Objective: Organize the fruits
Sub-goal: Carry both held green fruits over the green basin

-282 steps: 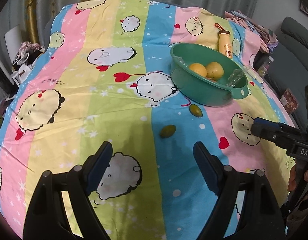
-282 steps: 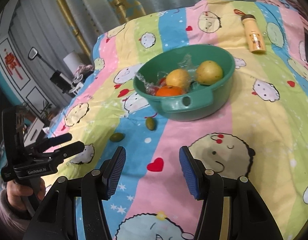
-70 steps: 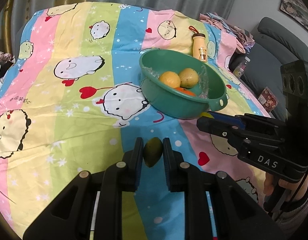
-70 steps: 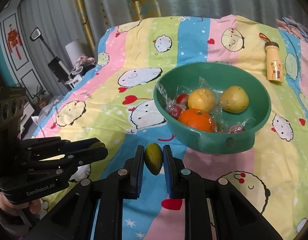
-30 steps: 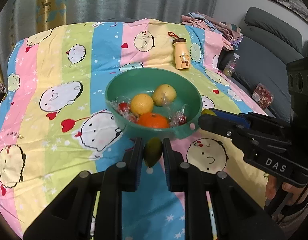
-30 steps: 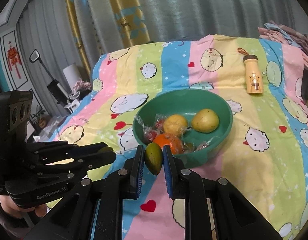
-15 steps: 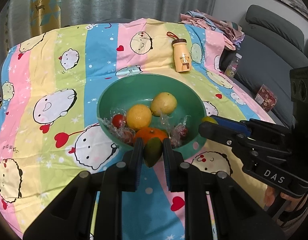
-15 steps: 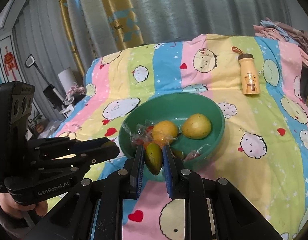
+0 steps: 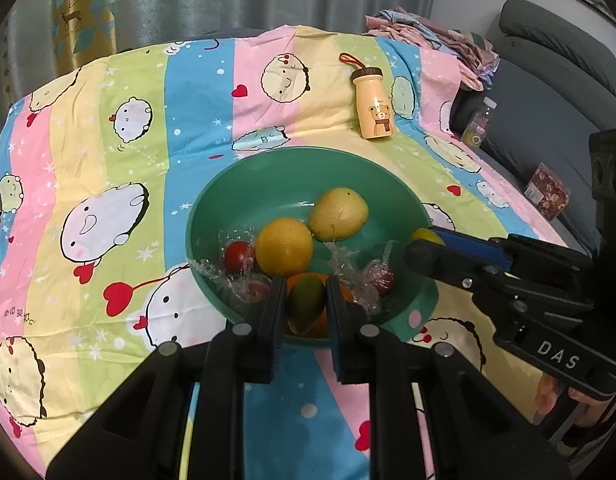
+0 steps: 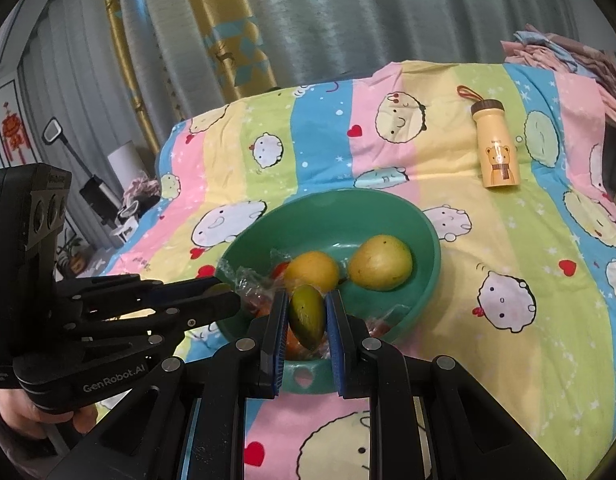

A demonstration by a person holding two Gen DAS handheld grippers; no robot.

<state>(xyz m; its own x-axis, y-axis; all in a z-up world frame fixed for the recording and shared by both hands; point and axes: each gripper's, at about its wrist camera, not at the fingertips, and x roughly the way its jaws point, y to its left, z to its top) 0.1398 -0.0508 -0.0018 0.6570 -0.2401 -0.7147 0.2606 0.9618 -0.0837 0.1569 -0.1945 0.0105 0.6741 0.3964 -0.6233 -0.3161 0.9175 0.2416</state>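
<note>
A green bowl (image 9: 284, 176) (image 10: 387, 208) sits on the striped cartoon sheet. It holds a yellow orange (image 9: 284, 246) (image 10: 311, 270), a yellow pear-like fruit (image 9: 339, 214) (image 10: 379, 268), an orange fruit partly hidden by the fingers, and small red fruits (image 9: 238, 258) in clear wrap. My left gripper (image 9: 306, 302) is shut on a small green mango (image 9: 306, 300) above the bowl's near rim. My right gripper (image 10: 306, 314) is shut on another small green mango (image 10: 306, 314) above the bowl's near rim. Each gripper shows in the other's view (image 9: 423, 250) (image 10: 220, 298).
A yellow bear-print bottle (image 9: 372, 106) (image 10: 495, 150) lies on the sheet behind the bowl. Folded clothes (image 9: 431, 44) lie at the far right corner. A grey sofa (image 9: 547, 92) stands to the right. Curtains hang behind the table.
Both grippers, each holding its mango, have moved forward to over the bowl's near rim. Long before, both were open and the two mangoes lay on the sheet.
</note>
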